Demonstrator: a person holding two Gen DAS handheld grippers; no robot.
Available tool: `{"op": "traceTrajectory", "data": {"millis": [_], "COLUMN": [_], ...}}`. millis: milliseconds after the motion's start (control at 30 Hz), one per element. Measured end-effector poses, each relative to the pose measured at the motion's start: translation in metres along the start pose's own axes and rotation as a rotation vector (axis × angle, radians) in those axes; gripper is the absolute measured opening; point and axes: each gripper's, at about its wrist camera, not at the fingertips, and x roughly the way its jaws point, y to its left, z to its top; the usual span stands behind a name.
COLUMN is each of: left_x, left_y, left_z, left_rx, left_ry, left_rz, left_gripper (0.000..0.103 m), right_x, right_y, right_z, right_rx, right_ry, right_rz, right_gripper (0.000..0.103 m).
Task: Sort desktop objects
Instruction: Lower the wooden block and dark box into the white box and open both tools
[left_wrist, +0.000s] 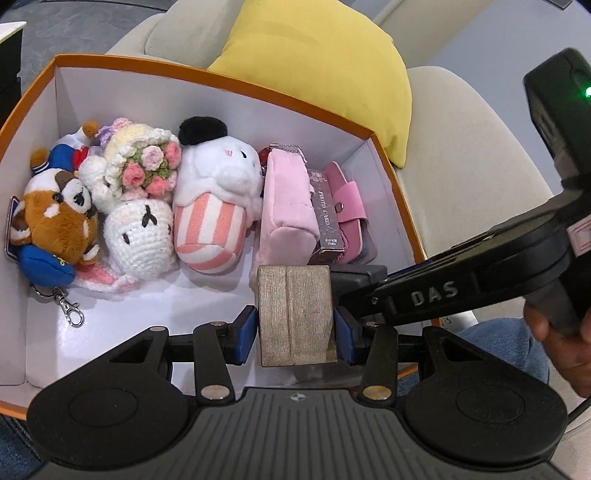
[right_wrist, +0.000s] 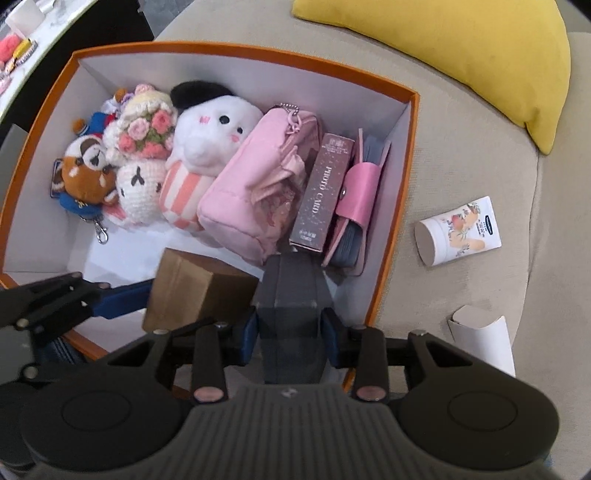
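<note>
Orange box (right_wrist: 391, 236) – five plush toys, two grippers, each gripping one block

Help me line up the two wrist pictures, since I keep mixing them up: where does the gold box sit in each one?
Left wrist: the gold box is low in the centre, clamped in the left gripper.
Right wrist: it sits lower left, beside the dark grey box that the right gripper holds.
Shared landmark: the PHOTO CARD box in the orange storage box.
</note>
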Motion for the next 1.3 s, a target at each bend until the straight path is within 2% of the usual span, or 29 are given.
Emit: {"op": "traceTrajectory", "data": {"millis": [133, 433, 567, 633, 767, 867, 1000, 1133, 1300], "left_x": [0.003, 0.011, 0.020, 0.022, 0.034, 0.047, 0.050, 0.048, 0.035], "left_y": [-0.008, -0.032, -0.037, -0.043, -0.044, -0.045, -0.047, -0.040, -0.030], "left_z": [-0.003, -0.008, -0.003, -0.003, 0.005, 0.001, -0.004, -0.001, 0.005], "left_rx": [0.035, 0.117, 0.130, 0.153, 0.128, 0.135, 0.142, 0.093, 0.018], "left_ry": [-0.007, -0.021, 0.002, 0.002, 0.004, 0.038, 0.031, 0.054, 0.064], "left_rz": [0.030, 0.095, 0.070, 0.090, 0.101, 0.130, 0.129, 0.095, 0.014], "left_gripper": [0.051, 0.052, 0.051, 0.051, 0.052, 0.052, 0.052, 0.053, 0.062], "right_x": [-0.013, -0.065, -0.071, -0.070, -0.059, -0.050, -0.042, -0.034, -0.026], "right_y": [-0.008, -0.031, -0.057, -0.069, -0.084, -0.091, -0.099, -0.108, -0.125], "right_z": [-0.001, -0.018, -0.028, -0.032, -0.039, -0.043, -0.048, -0.055, -0.070], "right_rx": [0.028, 0.020, 0.078, 0.112, 0.153, 0.177, 0.208, 0.237, 0.297], "right_ry": [-0.029, -0.278, -0.354, -0.369, -0.354, -0.349, -0.368, -0.387, -0.412], "right_rz": [0.065, 0.102, 0.145, 0.166, 0.187, 0.220, 0.250, 0.262, 0.300], "right_gripper": [0.044, 0.047, 0.047, 0.047, 0.047, 0.047, 0.047, 0.048, 0.052]}}
